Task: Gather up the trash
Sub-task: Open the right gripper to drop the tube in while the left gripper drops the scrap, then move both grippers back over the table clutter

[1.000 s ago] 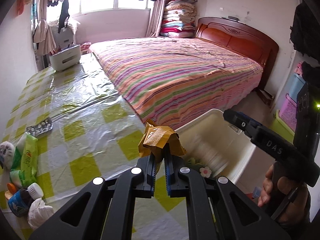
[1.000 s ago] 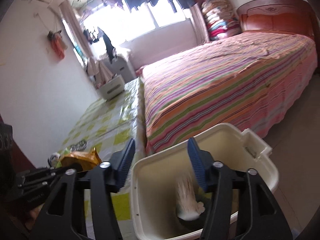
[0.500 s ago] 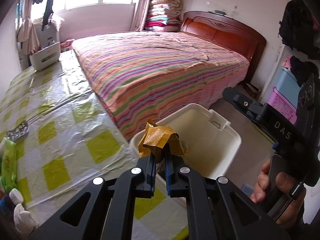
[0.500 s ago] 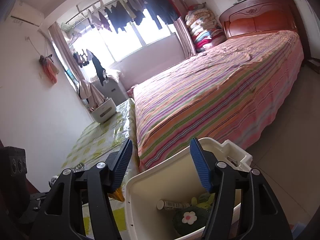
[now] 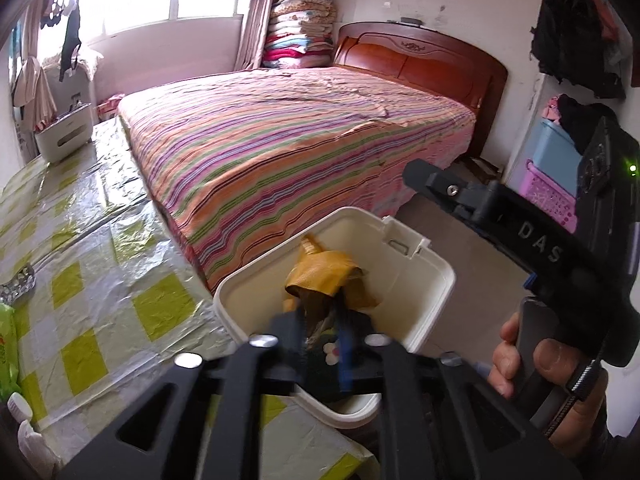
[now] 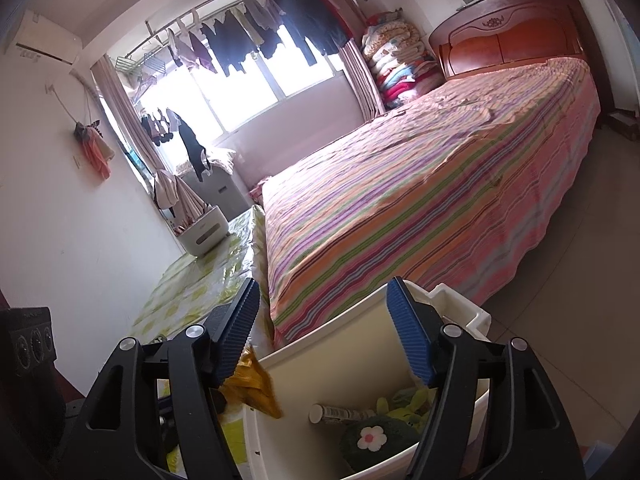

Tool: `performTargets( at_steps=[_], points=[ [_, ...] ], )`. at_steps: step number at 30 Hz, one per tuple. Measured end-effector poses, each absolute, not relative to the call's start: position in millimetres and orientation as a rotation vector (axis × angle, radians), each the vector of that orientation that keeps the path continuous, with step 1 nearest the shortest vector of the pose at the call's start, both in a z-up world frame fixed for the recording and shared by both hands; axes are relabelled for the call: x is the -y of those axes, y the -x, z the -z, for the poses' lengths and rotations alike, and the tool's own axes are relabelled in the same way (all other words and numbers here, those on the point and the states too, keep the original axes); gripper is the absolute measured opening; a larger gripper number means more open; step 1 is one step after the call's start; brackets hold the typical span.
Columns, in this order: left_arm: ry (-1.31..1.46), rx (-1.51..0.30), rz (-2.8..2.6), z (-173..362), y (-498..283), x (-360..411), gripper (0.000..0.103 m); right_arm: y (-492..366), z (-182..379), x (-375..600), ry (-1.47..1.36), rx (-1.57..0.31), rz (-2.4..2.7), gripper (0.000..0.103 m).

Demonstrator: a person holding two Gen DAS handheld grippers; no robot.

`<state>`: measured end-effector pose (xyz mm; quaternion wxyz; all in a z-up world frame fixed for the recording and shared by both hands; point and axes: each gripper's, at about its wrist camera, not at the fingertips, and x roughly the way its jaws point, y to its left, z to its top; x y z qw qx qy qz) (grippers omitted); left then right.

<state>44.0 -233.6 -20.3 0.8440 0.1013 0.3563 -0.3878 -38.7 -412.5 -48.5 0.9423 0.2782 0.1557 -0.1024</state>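
A crumpled yellow-brown wrapper (image 5: 326, 280) sits between the blurred fingers of my left gripper (image 5: 322, 344), over the open cream bin (image 5: 436, 276). The jaws look a little parted around it; grip unclear. In the right wrist view the wrapper (image 6: 252, 388) hangs at the bin's (image 6: 320, 356) left rim. My right gripper (image 6: 324, 340) is open and empty above the bin. Inside lie a white tube (image 6: 340, 414), a dark green item with a white flower (image 6: 374, 438) and a green soft toy (image 6: 404, 406).
The table with a yellow-checked plastic cover (image 5: 100, 264) lies left of the bin, with a foil blister pack (image 5: 18, 284), a green packet (image 5: 6, 344) and small bottles (image 5: 20, 408) at its left edge. A striped bed (image 5: 300, 152) stands behind. A white caddy (image 5: 64, 136) is at the table's far end.
My left gripper carried the wrapper from above the table to over the bin, and its jaws have widened slightly. A white tube dropped from the right gripper now lies in the bin.
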Motion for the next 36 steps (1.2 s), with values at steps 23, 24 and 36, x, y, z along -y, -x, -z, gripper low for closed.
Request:
performTargets(
  at_steps=[23, 24, 36],
  points=[
    [-0.097, -0.606, 0.561, -2.4, -70.2, 151.7, 0.082, 13.9, 44.2, 375.3, -0.543, -0.350, 0.094, 0.068],
    [-0.098, -0.607, 0.550, -3.3, -71.1, 146.4, 0.082, 11.8, 43.9, 371.2, -0.539, -0.353, 0.083, 0.068],
    [-0.025, -0.611, 0.429, -12.8, -90.3, 79.2, 0.082, -18.2, 43.8, 317.9, -0.500, -0.414, -0.042, 0.069]
  ],
)
